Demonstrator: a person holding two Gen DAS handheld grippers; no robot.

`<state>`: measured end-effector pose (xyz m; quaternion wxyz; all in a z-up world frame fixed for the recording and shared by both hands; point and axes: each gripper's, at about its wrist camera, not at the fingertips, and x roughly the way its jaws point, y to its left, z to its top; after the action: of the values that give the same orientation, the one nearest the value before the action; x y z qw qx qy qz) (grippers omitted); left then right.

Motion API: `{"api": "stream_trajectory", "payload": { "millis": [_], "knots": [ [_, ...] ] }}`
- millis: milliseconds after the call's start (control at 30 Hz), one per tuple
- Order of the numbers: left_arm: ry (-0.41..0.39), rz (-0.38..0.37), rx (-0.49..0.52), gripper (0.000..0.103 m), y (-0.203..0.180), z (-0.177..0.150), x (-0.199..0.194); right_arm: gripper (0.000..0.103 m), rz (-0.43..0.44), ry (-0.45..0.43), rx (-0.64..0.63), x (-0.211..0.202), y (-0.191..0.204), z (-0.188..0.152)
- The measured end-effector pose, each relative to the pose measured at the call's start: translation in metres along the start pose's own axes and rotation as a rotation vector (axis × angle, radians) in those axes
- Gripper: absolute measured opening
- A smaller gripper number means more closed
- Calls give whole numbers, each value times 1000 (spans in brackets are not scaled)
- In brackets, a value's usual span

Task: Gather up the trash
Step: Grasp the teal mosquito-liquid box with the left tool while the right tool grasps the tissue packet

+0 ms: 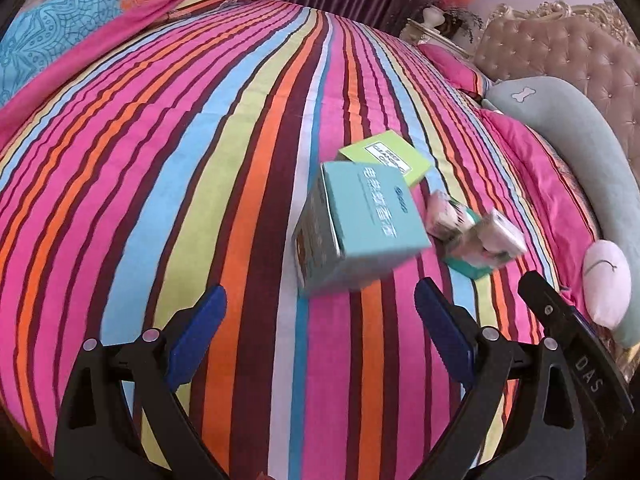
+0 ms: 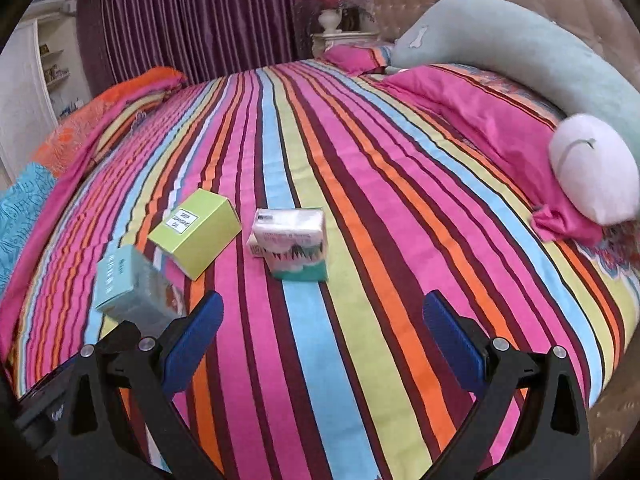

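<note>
Three pieces of trash lie on a striped bedspread. A teal box (image 1: 360, 224) (image 2: 134, 286) sits tilted just ahead of my left gripper (image 1: 320, 308), which is open with nothing between its fingers. A lime green box (image 1: 386, 156) (image 2: 196, 232) lies beyond it. A tissue pack (image 2: 290, 244) (image 1: 476, 232) with a teal bottom rests ahead of my right gripper (image 2: 320, 316), open and empty. In the left wrist view the pack looks blurred. Part of the right gripper's body (image 1: 576, 344) shows at the right of the left wrist view.
A long pale green plush pillow (image 2: 520, 48) with a white end (image 2: 596, 178) curves along the tufted headboard (image 1: 560, 52). Pink pillows (image 2: 480, 120) lie at the right. A folded orange and blue quilt (image 1: 80, 20) sits at the far left. Purple curtains (image 2: 192, 12) hang behind.
</note>
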<state>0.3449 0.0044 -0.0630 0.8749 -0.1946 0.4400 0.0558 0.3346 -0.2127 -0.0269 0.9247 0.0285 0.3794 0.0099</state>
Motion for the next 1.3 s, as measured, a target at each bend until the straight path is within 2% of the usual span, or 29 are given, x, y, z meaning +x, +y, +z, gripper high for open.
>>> {"api": "stream_trajectory", "payload": {
  "millis": [300, 400, 467, 533, 600, 700, 767, 800, 833, 867, 900, 967, 1000, 1300],
  "knots": [
    [1, 10, -19, 92, -2, 18, 33, 96, -27, 59, -8, 49, 15, 15],
    [-9, -18, -36, 92, -2, 20, 34, 96, -29, 76, -2, 62, 16, 20],
    [-18, -25, -31, 92, -4, 19, 35, 96, -10, 100, 16, 71, 14, 21],
    [-12, 2, -22, 92, -7, 19, 40, 96, 8, 113, 31, 76, 10, 23],
    [9, 4, -45, 92, -5, 20, 46, 96, 9, 120, 26, 80, 9, 23],
    [30, -37, -124, 92, 3, 21, 51, 96, -2, 122, 22, 86, 9, 23],
    [21, -31, -128, 92, 5, 22, 51, 96, -5, 127, 29, 90, 8, 22],
    [12, -21, -109, 88, 5, 23, 50, 95, -3, 130, 33, 91, 8, 22],
    [10, -24, -101, 83, 5, 24, 49, 92, 3, 134, 40, 92, 7, 22],
    [14, -36, -97, 66, 5, 25, 50, 83, 9, 137, 45, 94, 6, 21],
    [34, -44, -99, 49, 7, 27, 53, 78, 25, 143, 51, 95, 6, 21],
    [47, -52, -110, 49, 12, 28, 54, 54, 40, 146, 59, 95, 4, 21],
    [48, -62, -110, 48, 13, 29, 53, 49, 43, 147, 62, 95, 2, 21],
    [8, -72, -54, 48, 21, 24, 24, 49, 65, 121, 47, 73, 2, 16]
  ]
}}
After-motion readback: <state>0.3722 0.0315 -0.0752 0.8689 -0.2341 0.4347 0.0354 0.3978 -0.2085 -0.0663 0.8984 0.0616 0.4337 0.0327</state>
